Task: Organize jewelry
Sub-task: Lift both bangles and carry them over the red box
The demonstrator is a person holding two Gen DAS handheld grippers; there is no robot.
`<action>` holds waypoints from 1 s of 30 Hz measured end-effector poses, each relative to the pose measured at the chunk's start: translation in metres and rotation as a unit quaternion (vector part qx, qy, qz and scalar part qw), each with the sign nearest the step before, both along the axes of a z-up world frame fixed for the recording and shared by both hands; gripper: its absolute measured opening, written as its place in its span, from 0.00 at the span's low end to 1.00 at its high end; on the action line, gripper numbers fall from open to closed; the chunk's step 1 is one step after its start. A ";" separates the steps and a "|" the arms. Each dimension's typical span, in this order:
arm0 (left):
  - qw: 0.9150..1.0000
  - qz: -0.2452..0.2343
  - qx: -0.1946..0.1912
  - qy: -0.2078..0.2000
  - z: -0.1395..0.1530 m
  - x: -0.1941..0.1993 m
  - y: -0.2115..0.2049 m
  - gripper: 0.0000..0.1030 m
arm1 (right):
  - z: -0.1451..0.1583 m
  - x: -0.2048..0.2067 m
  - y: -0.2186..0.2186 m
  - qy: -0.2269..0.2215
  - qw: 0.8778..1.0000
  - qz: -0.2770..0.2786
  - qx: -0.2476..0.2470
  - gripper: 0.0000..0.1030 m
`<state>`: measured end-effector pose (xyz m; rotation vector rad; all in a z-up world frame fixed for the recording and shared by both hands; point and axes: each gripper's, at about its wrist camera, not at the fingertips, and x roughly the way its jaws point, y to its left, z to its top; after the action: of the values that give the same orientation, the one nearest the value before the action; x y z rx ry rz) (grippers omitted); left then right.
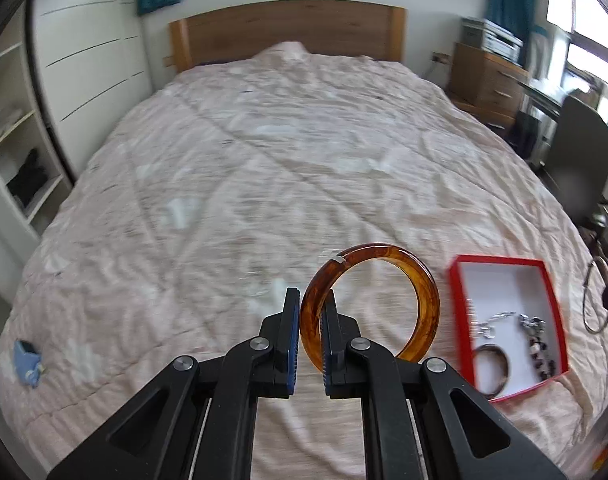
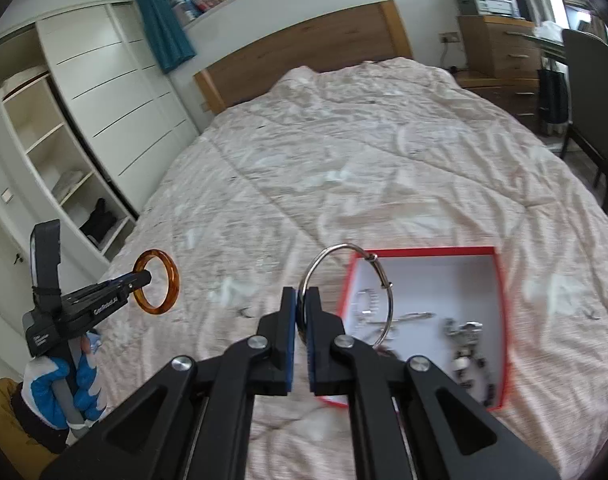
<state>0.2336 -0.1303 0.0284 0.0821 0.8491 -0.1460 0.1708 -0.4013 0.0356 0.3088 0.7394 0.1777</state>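
Holding stuff both sides: left gripper clamps the amber bangle, right gripper pinches the silver bangle, red box lower right, nearer the right one.

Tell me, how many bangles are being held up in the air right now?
2. An amber bangle is pinched in the left claw, and a thin silver bangle in the right claw. More jewelry lies in the red box.

Amber bangle, silver bangle, both aloft
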 end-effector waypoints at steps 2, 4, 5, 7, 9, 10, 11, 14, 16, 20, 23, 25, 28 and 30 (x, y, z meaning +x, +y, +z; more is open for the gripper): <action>1.000 -0.018 0.001 0.006 -0.006 0.005 -0.024 0.09 | -0.006 0.004 -0.015 0.005 1.000 -0.009 -0.006 0.04; 0.999 -0.033 0.005 0.012 -0.013 0.010 -0.046 0.09 | -0.013 0.009 -0.028 0.011 1.000 -0.015 -0.008 0.04; 0.999 -0.042 0.008 0.015 -0.017 0.014 -0.058 0.09 | -0.017 0.011 -0.033 0.013 1.000 -0.018 -0.008 0.04; 0.998 -0.057 0.011 0.023 -0.026 0.020 -0.080 0.09 | -0.028 0.018 -0.045 0.022 0.999 -0.022 -0.008 0.04; 0.997 -0.069 0.014 0.031 -0.036 0.027 -0.099 0.09 | -0.038 0.026 -0.052 0.030 0.999 -0.025 -0.011 0.04; 0.997 -0.073 0.014 0.034 -0.040 0.030 -0.105 0.09 | -0.045 0.031 -0.058 0.036 0.999 -0.027 -0.010 0.04; 0.996 -0.078 0.016 0.039 -0.047 0.034 -0.114 0.09 | -0.049 0.034 -0.061 0.039 0.999 -0.028 -0.008 0.04; 0.995 -0.088 0.018 0.051 -0.062 0.041 -0.131 0.09 | -0.067 0.047 -0.073 0.054 0.998 -0.031 -0.009 0.04; 0.994 -0.094 0.018 0.059 -0.072 0.048 -0.143 0.09 | -0.079 0.055 -0.080 0.063 0.997 -0.032 -0.009 0.04; 0.992 -0.109 0.020 0.066 -0.085 0.055 -0.166 0.09 | -0.097 0.067 -0.089 0.075 0.997 -0.033 -0.013 0.04; 0.990 -0.119 0.025 0.068 -0.093 0.059 -0.182 0.09 | -0.108 0.074 -0.096 0.083 0.996 -0.035 -0.015 0.04; 0.990 -0.122 0.028 0.071 -0.100 0.061 -0.193 0.09 | -0.116 0.077 -0.099 0.089 0.995 -0.035 -0.019 0.04; 0.988 -0.128 0.036 0.079 -0.113 0.063 -0.207 0.09 | -0.130 0.084 -0.106 0.102 0.994 -0.034 -0.024 0.04; 0.987 -0.129 0.044 0.083 -0.121 0.064 -0.213 0.09 | -0.136 0.088 -0.108 0.107 0.994 -0.030 -0.023 0.04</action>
<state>0.2976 -0.3433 -0.0929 0.2663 1.0091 -0.3635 0.2583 -0.5092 -0.1005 0.3083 0.9443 0.0706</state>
